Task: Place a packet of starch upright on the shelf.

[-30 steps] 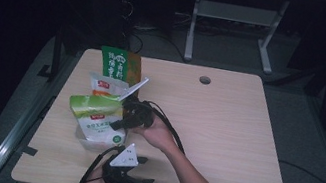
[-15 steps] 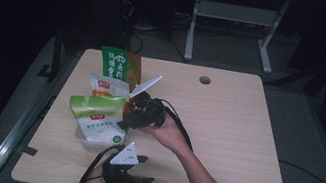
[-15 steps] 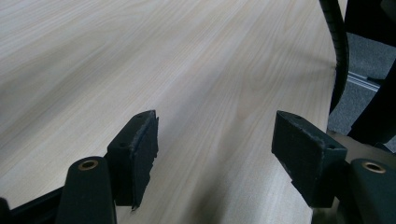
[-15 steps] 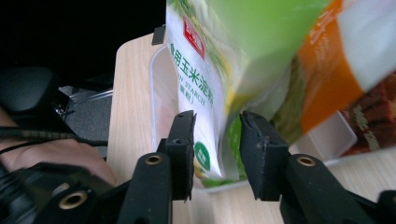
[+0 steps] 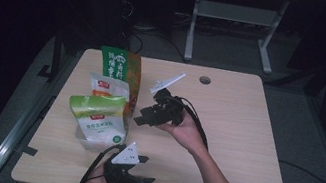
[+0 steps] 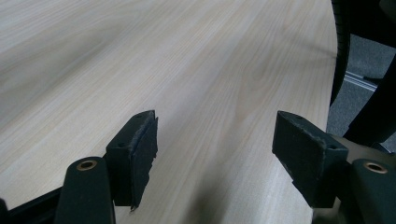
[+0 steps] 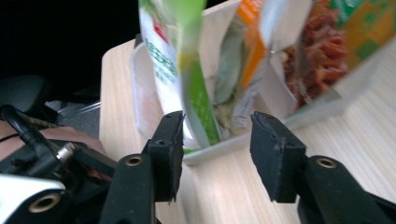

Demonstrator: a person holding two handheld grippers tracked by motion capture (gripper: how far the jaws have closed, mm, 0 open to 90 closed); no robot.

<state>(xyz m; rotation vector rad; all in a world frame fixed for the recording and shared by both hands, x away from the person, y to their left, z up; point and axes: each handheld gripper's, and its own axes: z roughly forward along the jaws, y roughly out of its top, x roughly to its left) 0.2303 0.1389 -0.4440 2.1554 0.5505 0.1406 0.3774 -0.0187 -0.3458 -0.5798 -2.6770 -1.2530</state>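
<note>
The right hand-held gripper (image 5: 143, 117) stands with its jaws partly apart and nothing between them; they have just been opening, and the green-and-white pouch (image 5: 98, 118) stands upright just ahead of them, in the clear tray (image 7: 219, 149) with an orange-topped pouch (image 5: 107, 86) and a green box (image 5: 122, 66) behind it. The left hand-held gripper (image 5: 138, 177), nearer the person, rests low over bare surface (image 6: 196, 70) with its jaws wide and empty.
</note>
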